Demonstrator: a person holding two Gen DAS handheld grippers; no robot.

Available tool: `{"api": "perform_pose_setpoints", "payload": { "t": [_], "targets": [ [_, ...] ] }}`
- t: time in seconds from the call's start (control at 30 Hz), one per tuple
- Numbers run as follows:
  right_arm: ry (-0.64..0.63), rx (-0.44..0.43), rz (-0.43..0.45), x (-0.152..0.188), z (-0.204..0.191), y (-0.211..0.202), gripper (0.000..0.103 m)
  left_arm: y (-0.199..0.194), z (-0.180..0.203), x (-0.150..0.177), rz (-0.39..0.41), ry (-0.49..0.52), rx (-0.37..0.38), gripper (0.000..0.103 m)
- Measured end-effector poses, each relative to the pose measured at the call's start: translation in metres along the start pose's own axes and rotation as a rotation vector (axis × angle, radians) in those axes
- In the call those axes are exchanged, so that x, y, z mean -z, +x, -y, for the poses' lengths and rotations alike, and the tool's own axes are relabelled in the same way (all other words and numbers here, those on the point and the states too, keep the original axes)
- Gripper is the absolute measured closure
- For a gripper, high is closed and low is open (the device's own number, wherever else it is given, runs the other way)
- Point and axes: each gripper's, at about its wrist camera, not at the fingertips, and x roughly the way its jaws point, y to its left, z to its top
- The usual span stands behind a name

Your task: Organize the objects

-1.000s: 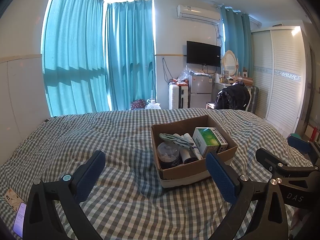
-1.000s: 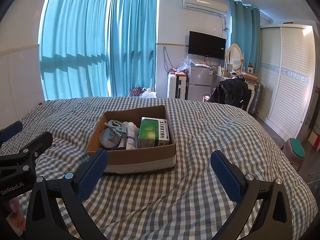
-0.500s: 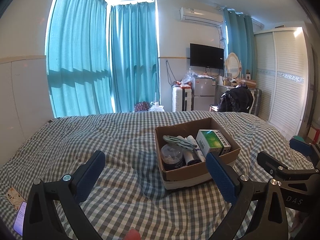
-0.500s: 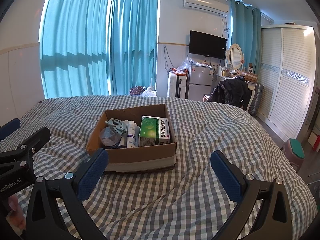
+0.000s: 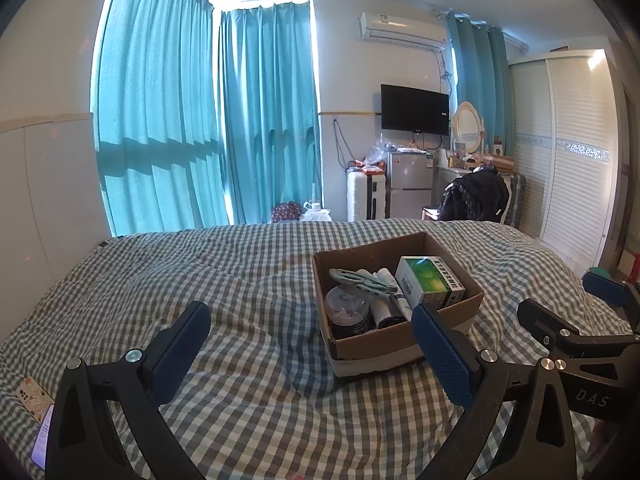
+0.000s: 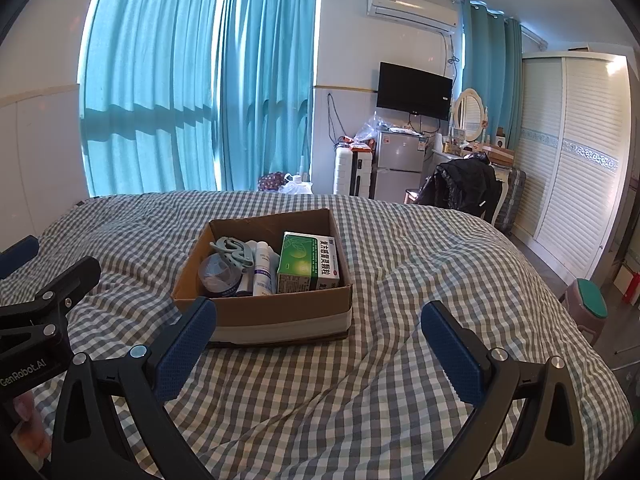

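Now, from the left wrist view, the left gripper (image 5: pixel 310 354) fills the bottom of the frame, jaws spread wide and holding nothing, above the checked bedspread (image 5: pixel 248 384). Just right of centre sits the open cardboard box (image 5: pixel 384 346), its near wall partly behind the right-hand blue pad (image 5: pixel 442 354). Inside it are a green medicine carton (image 5: pixel 430 286), a clear round jar (image 5: pixel 347 310) and a pale grey-green plastic piece (image 5: pixel 356 279) lying across white tubes. At the lower right edge, the other gripper's black frame pokes in. Over to the right wrist view: the right gripper (image 6: pixel 318 354) is likewise wide open and empty at the bottom of the frame, and the box (image 6: pixel 280 316) rests on the bedspread at centre, just beyond the left pad. Far left, the left gripper's black frame enters.
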Motion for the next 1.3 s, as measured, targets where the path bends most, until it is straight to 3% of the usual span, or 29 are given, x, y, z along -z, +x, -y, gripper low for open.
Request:
{"api": "perform_pose_setpoints", "payload": {
  "t": [1.3],
  "targets": [
    [-0.021, 0.006, -0.008, -0.0002, -0.0015, 0.0007, 0.0, 0.0041, -0.0055, 0.0008, -0.022, -0.018, -0.008, 0.0]
  ]
}}
